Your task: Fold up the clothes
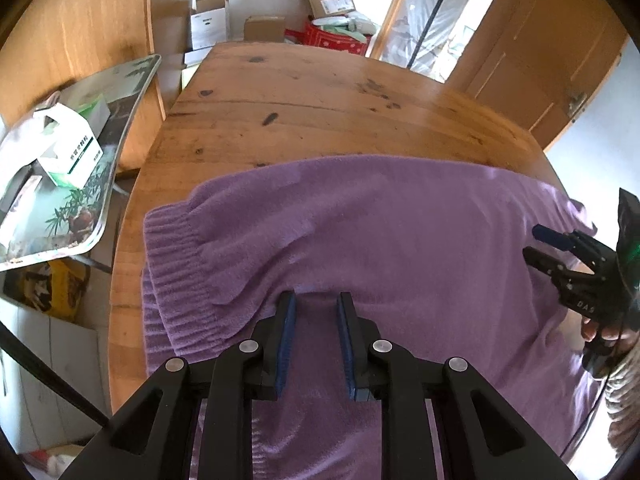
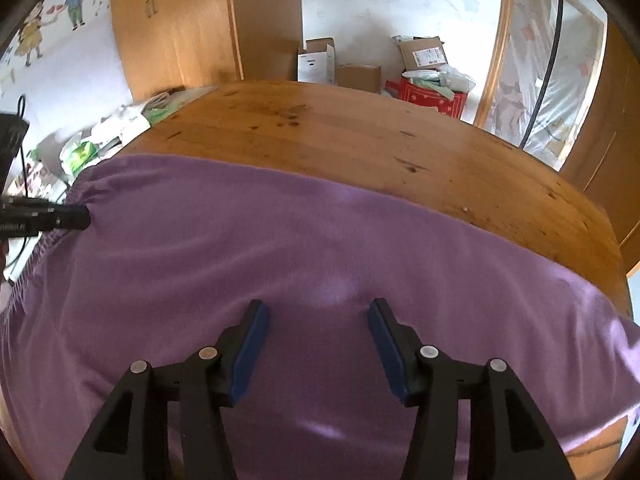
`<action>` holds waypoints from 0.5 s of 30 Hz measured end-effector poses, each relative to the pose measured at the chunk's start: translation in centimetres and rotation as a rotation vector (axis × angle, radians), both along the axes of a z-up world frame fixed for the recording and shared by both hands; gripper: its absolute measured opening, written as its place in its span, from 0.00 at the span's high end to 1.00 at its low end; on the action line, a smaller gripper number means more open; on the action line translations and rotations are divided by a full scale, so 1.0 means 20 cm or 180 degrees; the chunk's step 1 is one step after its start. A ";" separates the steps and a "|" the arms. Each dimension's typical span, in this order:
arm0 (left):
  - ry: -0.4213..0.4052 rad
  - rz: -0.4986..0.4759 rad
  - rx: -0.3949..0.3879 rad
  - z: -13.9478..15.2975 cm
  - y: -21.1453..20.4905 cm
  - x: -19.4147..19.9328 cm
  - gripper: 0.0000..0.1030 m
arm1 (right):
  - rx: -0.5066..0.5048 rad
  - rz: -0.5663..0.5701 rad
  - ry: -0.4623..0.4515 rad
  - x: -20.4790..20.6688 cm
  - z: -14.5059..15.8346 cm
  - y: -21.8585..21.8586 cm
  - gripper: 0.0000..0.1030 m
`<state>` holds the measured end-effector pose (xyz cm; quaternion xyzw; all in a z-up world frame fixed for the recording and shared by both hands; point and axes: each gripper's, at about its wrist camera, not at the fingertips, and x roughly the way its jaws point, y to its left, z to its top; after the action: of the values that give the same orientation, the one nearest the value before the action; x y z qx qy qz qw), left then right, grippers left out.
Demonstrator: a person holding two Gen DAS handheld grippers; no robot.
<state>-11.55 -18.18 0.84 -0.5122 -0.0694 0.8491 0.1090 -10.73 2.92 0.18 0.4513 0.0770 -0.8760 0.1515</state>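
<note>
A purple knit sweater (image 1: 380, 220) lies spread across the near half of a round wooden table (image 1: 300, 92), its ribbed hem at the left. My left gripper (image 1: 316, 300) is shut on a raised fold of the sweater, which fills the gap between its blue pads. In the right wrist view the left gripper (image 2: 82, 216) sits at the far left, and the sweater (image 2: 240, 240) puckers around its tip. My right gripper (image 2: 318, 308) hangs open just above the flat cloth with nothing between its fingers. In the left wrist view the right gripper (image 1: 534, 242) shows open at the right edge, held by a person's hand (image 1: 600, 332).
The far half of the table (image 2: 340, 128) is bare wood. A glass side table (image 1: 136, 80) at the left carries a white box (image 1: 72, 156) and other clutter. Cardboard boxes (image 1: 264, 28) and a red box (image 1: 336, 38) stand on the floor beyond. Wooden doors close off the right.
</note>
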 end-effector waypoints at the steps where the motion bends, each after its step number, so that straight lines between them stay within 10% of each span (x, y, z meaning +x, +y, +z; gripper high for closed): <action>1: 0.0006 0.0021 0.0024 0.00 -0.01 -0.01 0.79 | -0.0012 -0.0009 -0.0004 -0.02 0.00 0.00 0.46; 15: 0.0040 0.0087 0.0152 0.00 -0.04 -0.02 0.79 | -0.0015 -0.0030 -0.0163 -0.31 0.01 -0.09 0.45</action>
<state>-12.03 -19.00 0.82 -0.5031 -0.0959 0.8518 0.1099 -17.00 1.19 0.41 0.4735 0.0689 -0.8651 0.1503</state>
